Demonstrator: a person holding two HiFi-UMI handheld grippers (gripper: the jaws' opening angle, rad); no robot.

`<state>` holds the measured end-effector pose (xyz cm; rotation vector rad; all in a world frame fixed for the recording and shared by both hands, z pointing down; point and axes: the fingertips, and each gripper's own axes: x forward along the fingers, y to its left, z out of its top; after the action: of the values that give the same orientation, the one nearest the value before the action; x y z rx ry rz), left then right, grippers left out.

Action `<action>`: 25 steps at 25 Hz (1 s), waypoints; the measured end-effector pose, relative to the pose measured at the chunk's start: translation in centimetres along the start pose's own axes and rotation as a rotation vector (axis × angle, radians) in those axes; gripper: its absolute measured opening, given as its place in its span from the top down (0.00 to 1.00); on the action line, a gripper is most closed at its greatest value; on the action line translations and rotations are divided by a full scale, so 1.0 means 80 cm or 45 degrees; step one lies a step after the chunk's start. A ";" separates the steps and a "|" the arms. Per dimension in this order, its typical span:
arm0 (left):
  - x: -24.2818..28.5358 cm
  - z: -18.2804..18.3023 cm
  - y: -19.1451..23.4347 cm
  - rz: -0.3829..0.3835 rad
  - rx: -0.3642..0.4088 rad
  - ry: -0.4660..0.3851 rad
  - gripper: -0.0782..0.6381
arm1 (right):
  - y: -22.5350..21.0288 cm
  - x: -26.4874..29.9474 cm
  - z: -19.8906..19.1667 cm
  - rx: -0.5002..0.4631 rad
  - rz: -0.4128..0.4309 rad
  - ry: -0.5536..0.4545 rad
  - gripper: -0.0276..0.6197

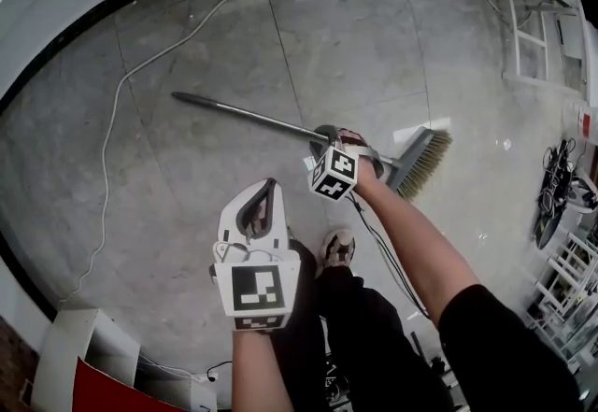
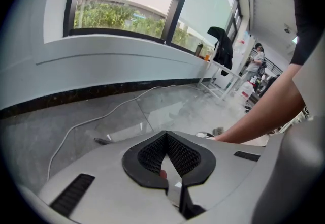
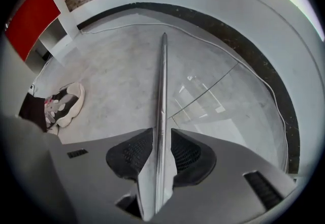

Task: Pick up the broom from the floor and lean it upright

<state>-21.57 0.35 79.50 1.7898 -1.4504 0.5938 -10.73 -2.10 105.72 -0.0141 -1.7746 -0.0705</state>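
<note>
Grasp step in hand. Your right claw [image 1: 326, 133] was clamped on broom [image 1: 248, 116] handle, low on shaft, near bristle head [image 1: 422, 159]. Broom stretched across floor [image 1: 187, 214], handle tip pointing away left. Your left claw [image 1: 267, 188] was closed, empty, near your body. Next move, likely: raise handle end, pivot on bristles, carry toward wall [image 2: 101, 60]. Couldn't tell whether broom touched floor or hung just above. Grip point hidden under right claw in head view.
</note>
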 end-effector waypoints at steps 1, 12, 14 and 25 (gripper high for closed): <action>0.000 -0.005 0.004 0.008 -0.014 0.010 0.88 | -0.001 0.006 -0.003 -0.007 0.002 0.016 0.81; 0.001 -0.012 0.015 0.015 -0.038 0.014 0.88 | -0.001 0.038 -0.001 0.021 -0.017 0.081 0.84; 0.001 -0.006 0.012 0.010 -0.030 0.001 0.88 | 0.000 0.040 -0.003 0.022 -0.007 0.087 0.84; -0.026 -0.031 -0.017 0.037 -0.031 0.001 0.88 | -0.001 -0.040 0.015 0.050 0.023 -0.009 0.85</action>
<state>-20.55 3.69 79.13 1.7519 -1.4790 0.5890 -11.23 -2.03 102.39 -0.0023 -1.7820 -0.0228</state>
